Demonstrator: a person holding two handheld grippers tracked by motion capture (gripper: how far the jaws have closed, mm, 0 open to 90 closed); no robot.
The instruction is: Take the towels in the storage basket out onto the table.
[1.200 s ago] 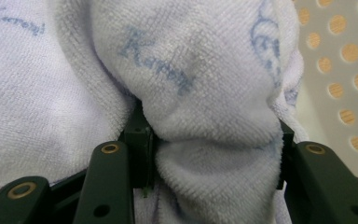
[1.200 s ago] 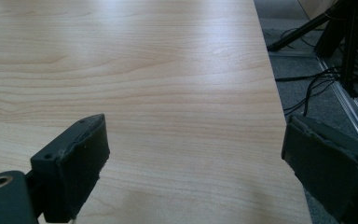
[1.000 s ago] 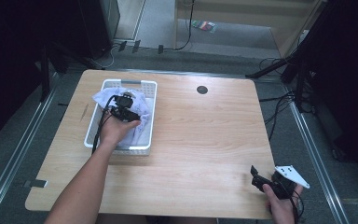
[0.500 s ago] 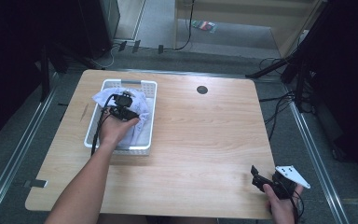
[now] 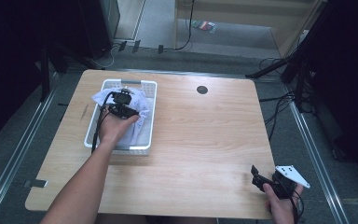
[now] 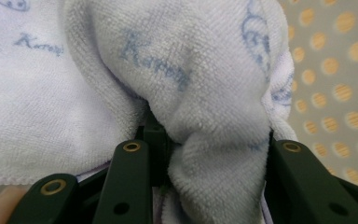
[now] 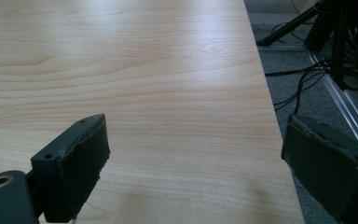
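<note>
Left gripper [image 5: 123, 103] is down in the white perforated basket [image 5: 150, 115] at the far left of the bench [image 5: 205, 140], and its jaws have just been closing: in the left gripper view a fold of the pale towel [image 6: 200, 102], printed with faint blue lettering, is bunched up and clamped between them. The pinch looks made, so the grasping step seems done. What is left, as far as I can judge, is everything after it: the towel [image 5: 140, 122] still lies inside the basket and nothing has been lifted out onto the wood.

Right gripper [image 5: 261, 179] waits at the near right corner of the bench, well apart from the basket, its jaws standing wide with nothing between them and bare wood [image 7: 135, 79] ahead.

Much of the towel is covered by the left hand [image 5: 114, 130] and gripper from above, so its full spread and any other cloth beneath it cannot be told. Close up, the lettering is too blurred to read with confidence.
</note>
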